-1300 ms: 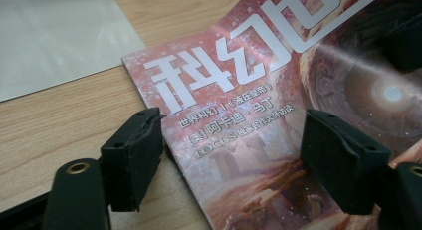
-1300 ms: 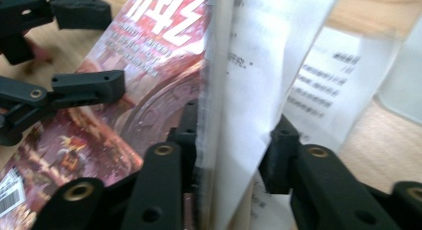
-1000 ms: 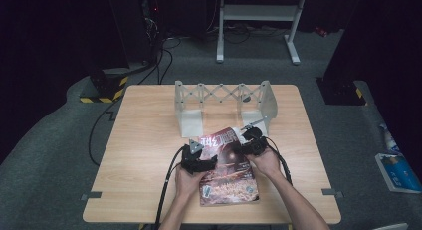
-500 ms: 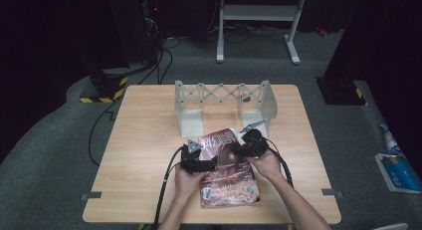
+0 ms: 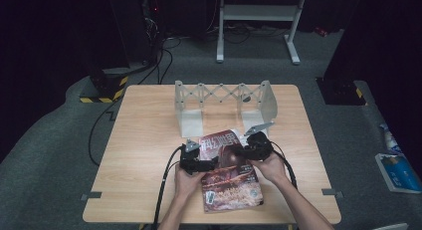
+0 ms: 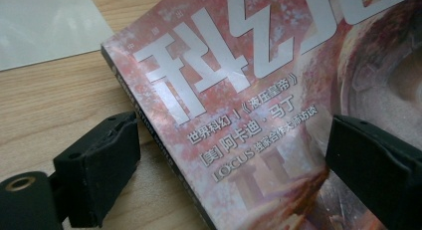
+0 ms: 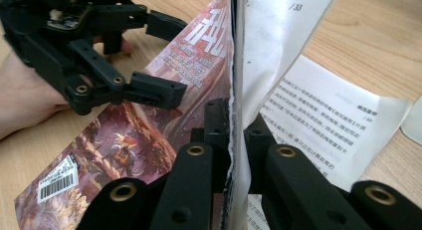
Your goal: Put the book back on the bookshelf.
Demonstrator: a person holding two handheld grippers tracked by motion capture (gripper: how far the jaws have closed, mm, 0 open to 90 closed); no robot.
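A magazine (image 5: 231, 182) with a reddish cover and large white characters lies on the wooden table (image 5: 144, 140) in front of the person. My left gripper (image 5: 211, 165) rests at its left edge, open. Its jaws have just been opening and straddle the spine and the cover (image 6: 249, 90) without pressing on them. My right gripper (image 5: 244, 151) is at the magazine's upper right, shut on the free edge of the cover (image 7: 234, 65). That edge stands up between the jaws, baring a white printed page (image 7: 318, 115). The left gripper (image 7: 166, 58) hovers over the cover art (image 7: 144, 135).
A pale expanding book rack (image 5: 224, 98) stands behind the magazine, its base plate (image 6: 45, 21) close to the magazine's top corner. Cables trail from both grippers towards the table's front edge. A blue and white packet (image 5: 395, 170) lies on the floor at the right.
My right gripper has risen a little, lifting the cover's edge off the pages. The left hand stays in place, its jaws a bit wider.
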